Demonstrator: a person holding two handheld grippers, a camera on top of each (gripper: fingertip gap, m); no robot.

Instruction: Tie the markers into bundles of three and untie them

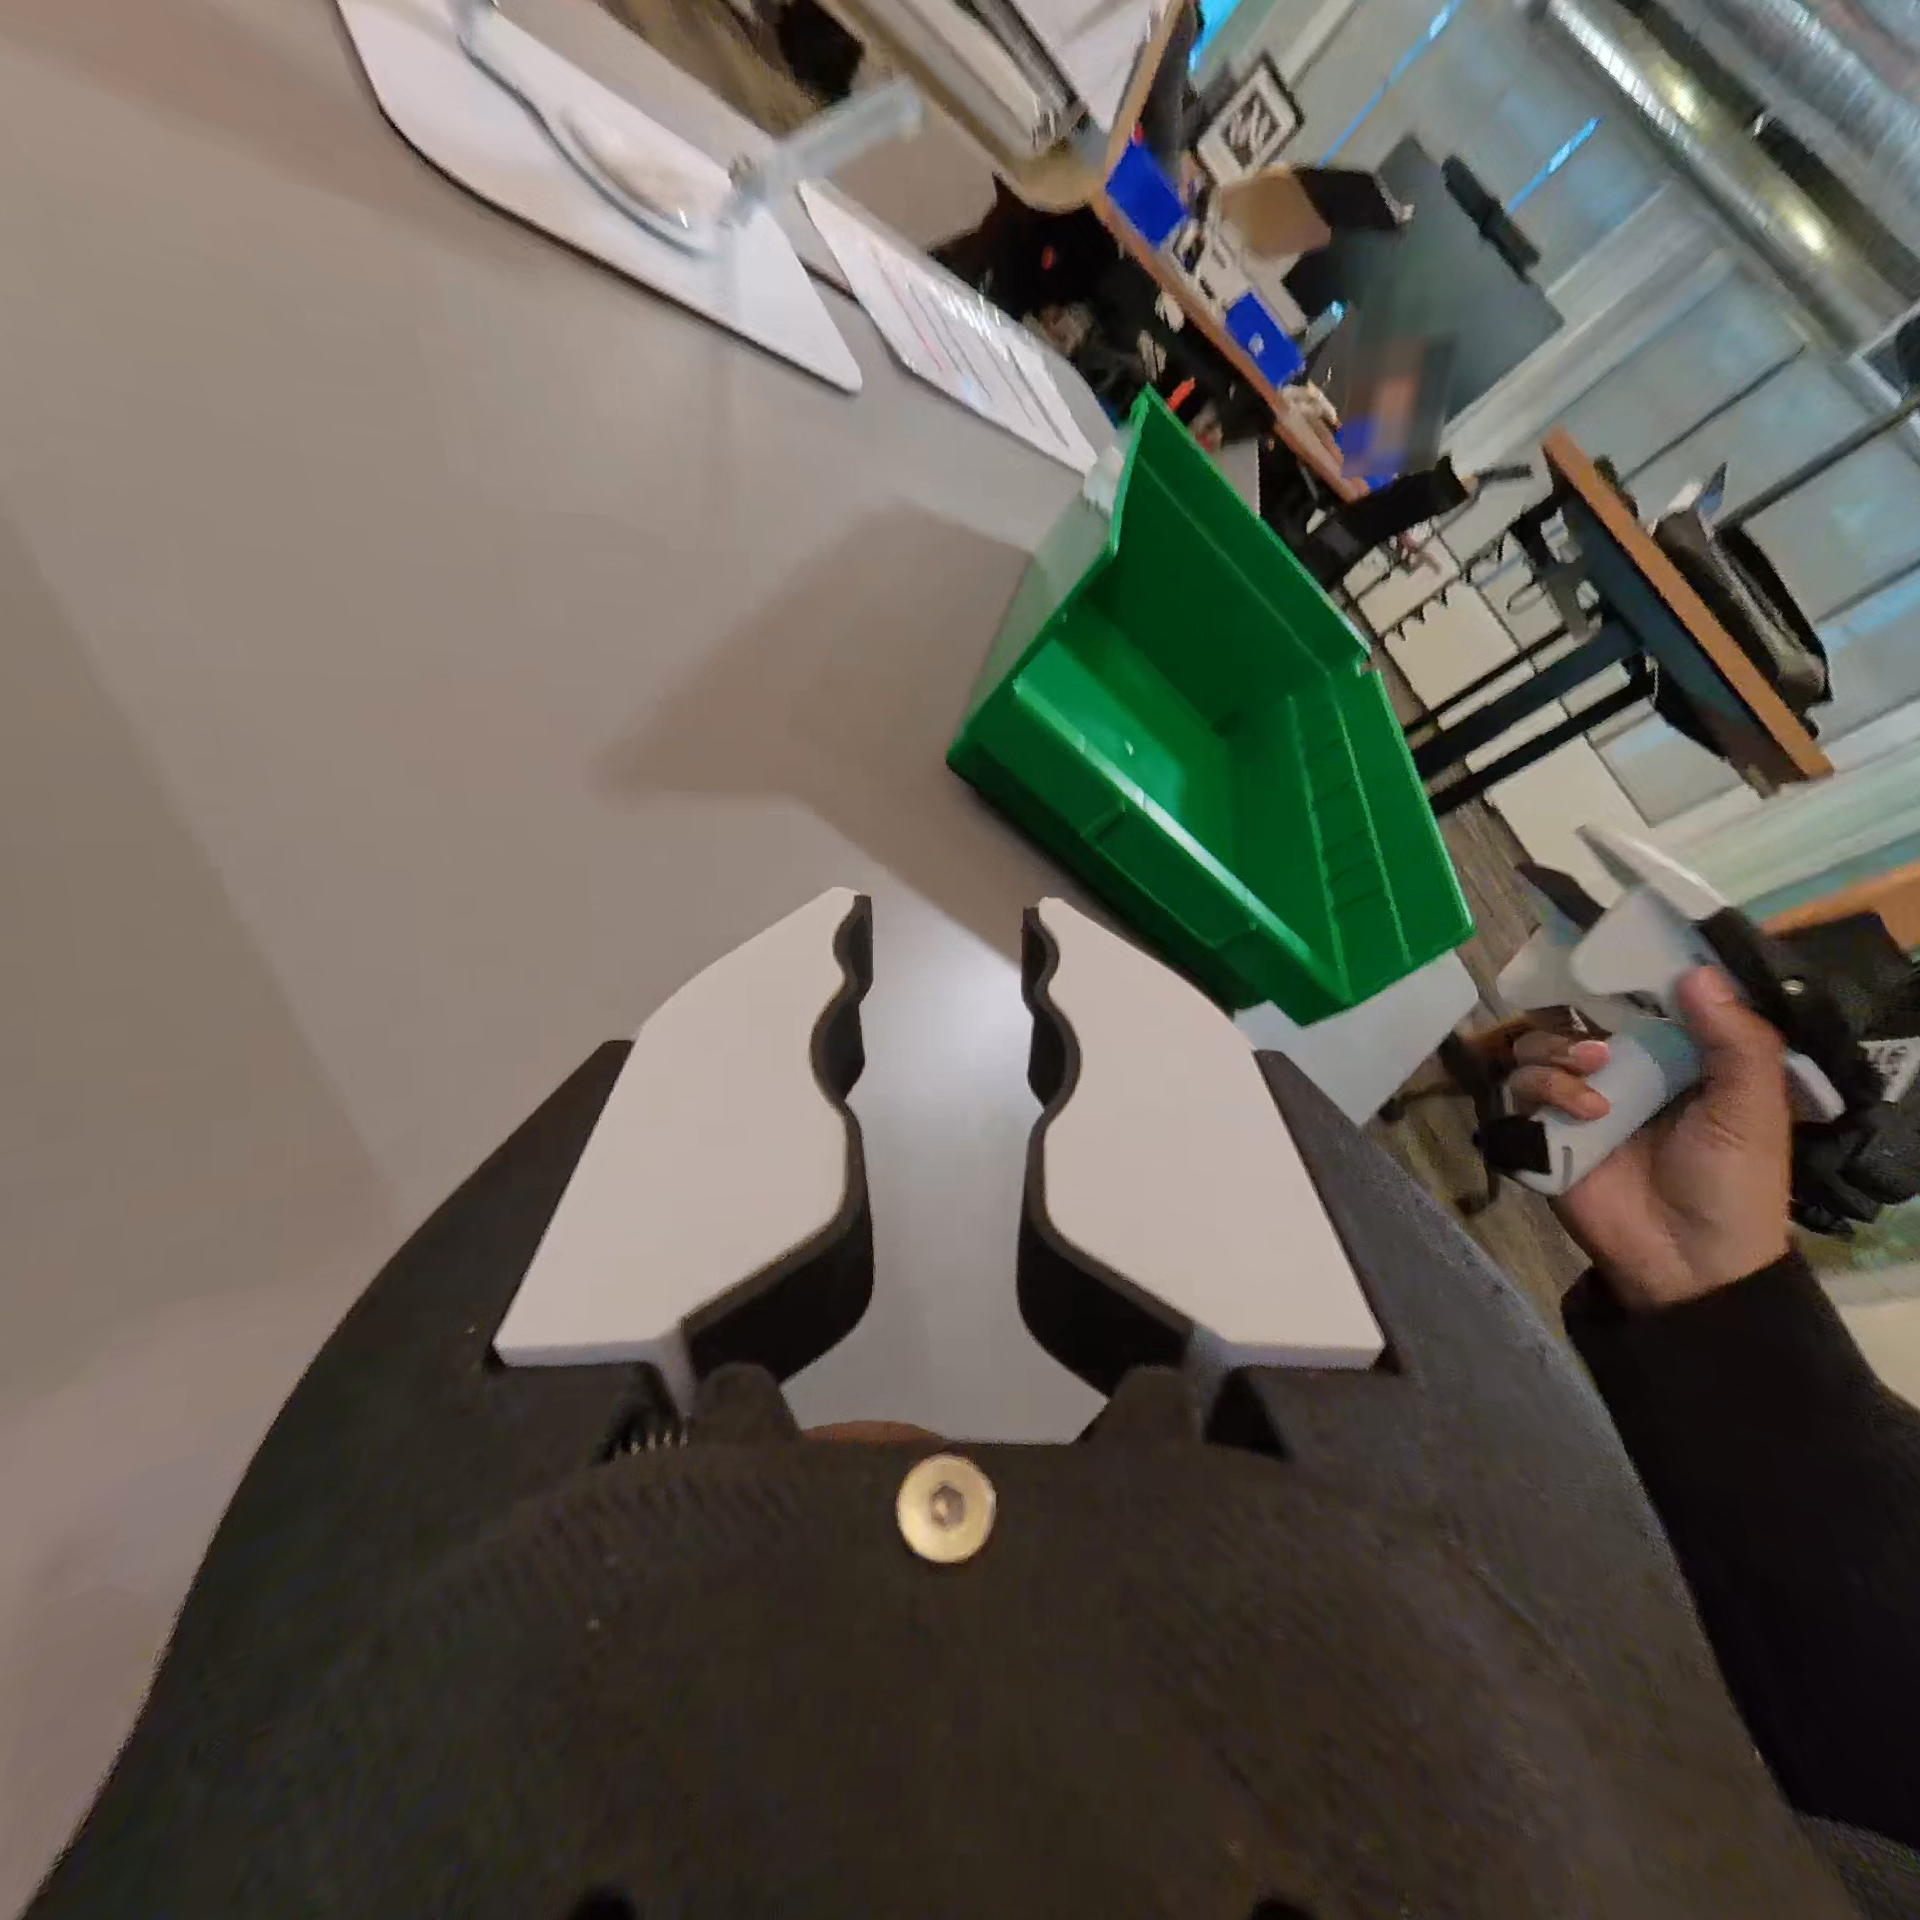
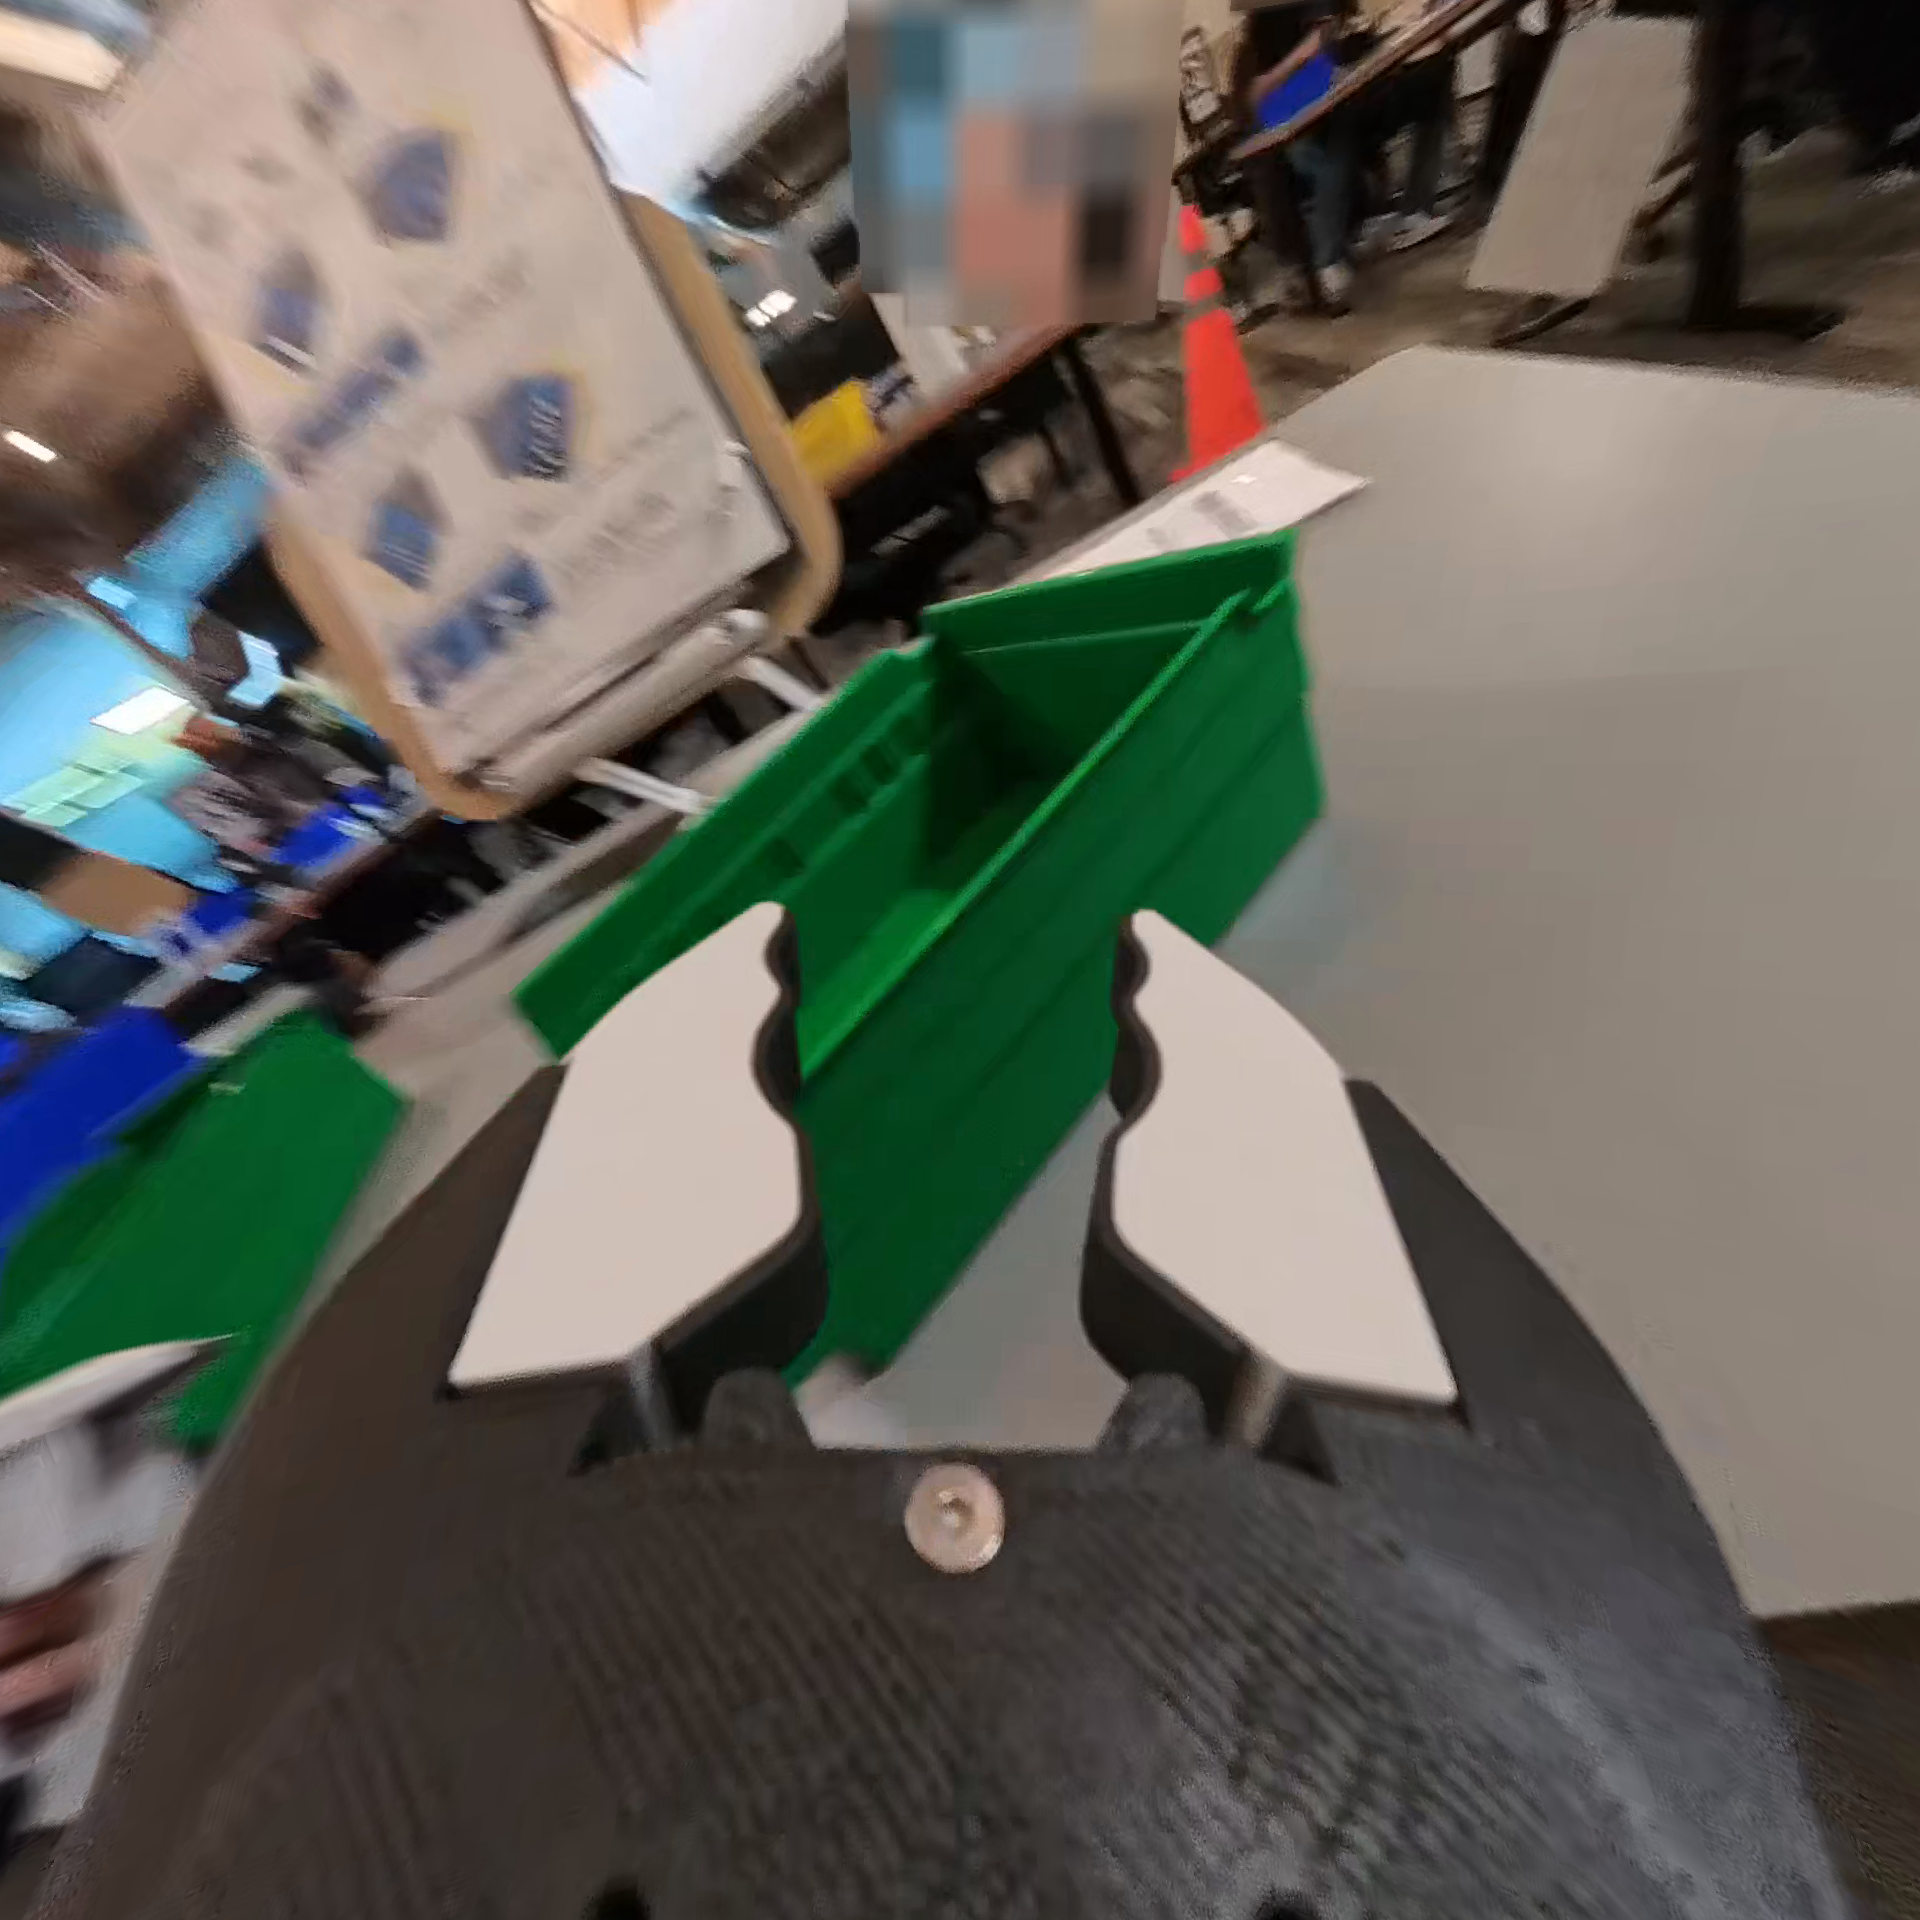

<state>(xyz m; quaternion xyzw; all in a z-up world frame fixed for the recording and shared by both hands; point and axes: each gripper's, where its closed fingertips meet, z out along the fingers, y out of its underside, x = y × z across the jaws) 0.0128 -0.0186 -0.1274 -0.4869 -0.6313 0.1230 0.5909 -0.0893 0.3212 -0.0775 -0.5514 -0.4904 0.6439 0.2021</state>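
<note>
My left gripper [image 1: 945,925] is open and empty above the grey table [image 1: 364,675]. An empty green plastic bin [image 1: 1226,748] stands ahead and to its right, at the table's edge. A hand [image 1: 1662,1174] holds the right gripper off the table's edge at the far right of the left wrist view. My right gripper [image 2: 956,935] is open and empty, and points at the same green bin [image 2: 997,831], which lies just beyond its fingertips. Nothing shows inside the bin.
A white board [image 1: 623,197] with a clear bent piece and a metal bolt [image 1: 831,135] lies at the table's far side, beside a printed sheet [image 1: 966,332]. A second green bin [image 2: 197,1195] and a blue one [image 2: 62,1112] sit at the left. An orange cone [image 2: 1216,364] stands beyond. Left tips to right tips: about 35 cm.
</note>
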